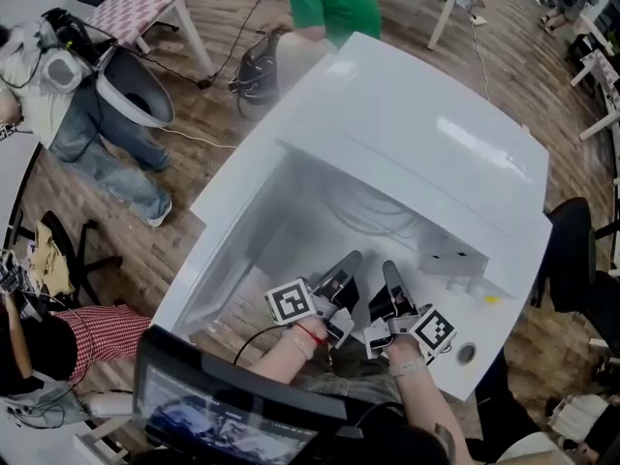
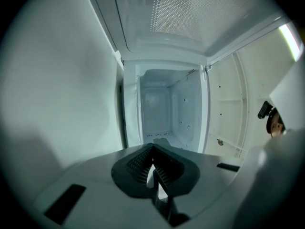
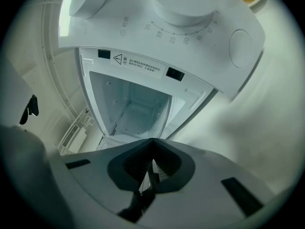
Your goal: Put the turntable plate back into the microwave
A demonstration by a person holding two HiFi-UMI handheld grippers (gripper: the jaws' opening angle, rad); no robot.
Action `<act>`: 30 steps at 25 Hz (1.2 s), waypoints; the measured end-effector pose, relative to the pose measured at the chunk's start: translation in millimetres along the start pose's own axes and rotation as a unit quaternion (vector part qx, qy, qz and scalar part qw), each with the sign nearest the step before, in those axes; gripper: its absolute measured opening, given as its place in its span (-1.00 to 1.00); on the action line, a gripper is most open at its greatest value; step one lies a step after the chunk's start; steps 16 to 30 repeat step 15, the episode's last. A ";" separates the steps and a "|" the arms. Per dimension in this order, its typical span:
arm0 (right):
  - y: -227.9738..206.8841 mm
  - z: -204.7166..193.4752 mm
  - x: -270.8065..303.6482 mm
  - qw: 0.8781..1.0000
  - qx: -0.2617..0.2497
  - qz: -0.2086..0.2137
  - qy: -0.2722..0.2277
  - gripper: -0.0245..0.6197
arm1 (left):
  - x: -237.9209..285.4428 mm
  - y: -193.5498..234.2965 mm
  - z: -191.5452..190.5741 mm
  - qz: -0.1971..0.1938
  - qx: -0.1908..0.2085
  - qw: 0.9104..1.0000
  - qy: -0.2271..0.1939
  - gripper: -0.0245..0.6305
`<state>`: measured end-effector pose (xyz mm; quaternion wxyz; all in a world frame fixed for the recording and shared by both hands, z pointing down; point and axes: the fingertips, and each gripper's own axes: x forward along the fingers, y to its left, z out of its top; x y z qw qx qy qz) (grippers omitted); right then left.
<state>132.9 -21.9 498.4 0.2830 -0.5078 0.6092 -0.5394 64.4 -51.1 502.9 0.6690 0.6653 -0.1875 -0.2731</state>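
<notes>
- Turntable plate [image 1: 373,211] is held at the mouth of the open microwave [image 1: 426,134], its near rim pinched between the closed jaws of the left gripper [image 1: 349,260] and right gripper [image 1: 389,269].
- Wooden floor [image 1: 542,85] is seen around, with a person in green [image 1: 334,3] beyond.

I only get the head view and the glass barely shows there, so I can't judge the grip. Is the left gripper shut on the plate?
Observer: Yes. In its own view the left gripper has its jaws together on a thin clear edge, seemingly the rim of the plate.
Operator: And the right?
Observer: Same. The right gripper is shut, with a thin glassy line between its jaws.
Operator: Anything blocking the way in?
Observer: No. The left gripper view sees straight to the back wall of the cavity.
</notes>
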 end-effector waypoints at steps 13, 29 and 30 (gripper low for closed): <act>0.5 -7.7 -8.9 1.000 -0.005 0.001 0.017 -0.87 | -4.8 0.2 -3.1 0.006 0.000 1.000 -0.002 -0.89; 0.3 -7.2 -10.4 1.000 -0.005 0.001 0.017 -0.87 | -7.9 6.4 -1.9 0.021 0.026 0.999 0.004 -0.89; 0.3 -7.2 -10.4 1.000 -0.005 0.001 0.017 -0.87 | -7.9 6.4 -1.9 0.021 0.026 0.999 0.004 -0.89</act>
